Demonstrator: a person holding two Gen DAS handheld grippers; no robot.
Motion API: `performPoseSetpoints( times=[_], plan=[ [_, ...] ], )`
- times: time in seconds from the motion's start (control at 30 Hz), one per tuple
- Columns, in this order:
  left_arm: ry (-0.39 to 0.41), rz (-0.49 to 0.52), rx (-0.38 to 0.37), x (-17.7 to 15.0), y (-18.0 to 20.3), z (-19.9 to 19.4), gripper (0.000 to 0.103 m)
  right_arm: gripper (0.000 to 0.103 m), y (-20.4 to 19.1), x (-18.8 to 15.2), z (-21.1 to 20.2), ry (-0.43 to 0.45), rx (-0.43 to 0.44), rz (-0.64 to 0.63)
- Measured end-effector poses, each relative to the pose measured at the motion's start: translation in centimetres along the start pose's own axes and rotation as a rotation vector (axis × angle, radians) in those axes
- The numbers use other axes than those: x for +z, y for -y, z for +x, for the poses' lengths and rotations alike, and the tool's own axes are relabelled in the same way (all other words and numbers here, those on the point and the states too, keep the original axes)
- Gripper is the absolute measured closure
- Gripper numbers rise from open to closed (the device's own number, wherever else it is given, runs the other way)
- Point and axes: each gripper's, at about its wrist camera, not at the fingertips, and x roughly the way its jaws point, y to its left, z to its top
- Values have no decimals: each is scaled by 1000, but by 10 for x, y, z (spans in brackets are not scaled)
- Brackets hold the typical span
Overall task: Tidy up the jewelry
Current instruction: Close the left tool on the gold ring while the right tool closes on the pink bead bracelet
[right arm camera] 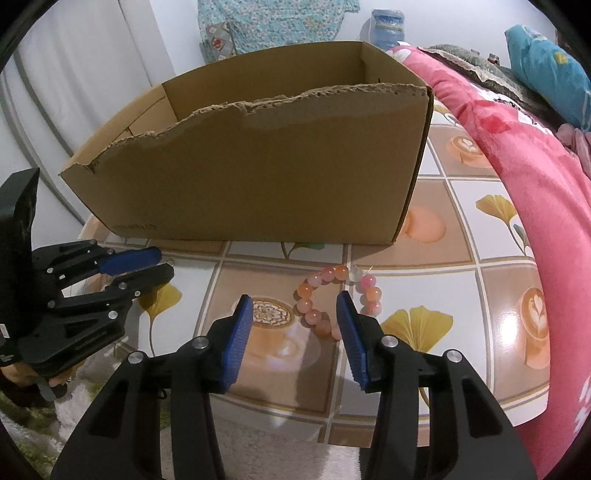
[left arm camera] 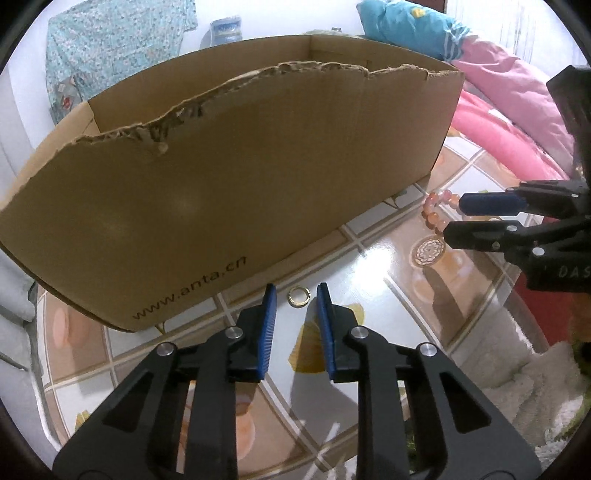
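A small gold ring [left arm camera: 298, 296] lies on the tiled tabletop [left arm camera: 373, 269] just in front of the cardboard box [left arm camera: 221, 203]. My left gripper [left arm camera: 297, 292] is open, its blue pads on either side of the ring without touching it. A pink and orange bead bracelet [right arm camera: 313, 315] lies on the table before the box [right arm camera: 258, 177]. My right gripper [right arm camera: 294, 300] is open over it, with the right finger covering part of the loop. Each gripper shows in the other's view: the right gripper [left arm camera: 454, 218] at the bracelet [left arm camera: 432, 216], the left gripper [right arm camera: 166, 263] at far left.
The box has a torn front rim and stands open at the top. A pink quilt [right arm camera: 535, 206] borders the table's right side, with a blue pillow [right arm camera: 546, 70] behind. A floral cloth [left arm camera: 110, 48] and a water bottle [left arm camera: 227, 29] stand beyond the box. White fluffy rug [left arm camera: 517, 387] lies below the table edge.
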Motion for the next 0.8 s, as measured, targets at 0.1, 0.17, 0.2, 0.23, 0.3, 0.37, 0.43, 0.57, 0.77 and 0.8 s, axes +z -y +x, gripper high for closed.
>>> performPoseSetpoints(
  times=[0.1,0.17,0.2,0.23,0.3,0.37,0.43,0.57,0.77,0.8],
  plan=[
    [4,6,4,0,1,2,83,57,2,0,0,0,1,1],
    [7,13,9,1,4,4,87,57,2,0,0,-1,2,2],
    [8,16,9,2,5,4,92,57,3,0,0,0,1,4],
    [9,18,9,2,6,4,92,57,3,0,-1,1,1,5],
    [11,20,9,2,5,3,92,57,3,-1,-1,2,1,6],
    [11,17,8,2,4,3,92,57,3,-2,-1,2,-2,2],
    [12,15,6,2,4,4,92,57,3,-1,1,0,-3,-3],
    [14,8,2,2,3,3,92,61,-2,1,6,-14,-19,-20],
    [20,4,-6,0,1,3,92,70,-9,3,18,-57,-86,-50],
    [19,6,-7,0,1,3,92,70,-10,3,18,-57,-93,-54]
  ],
)
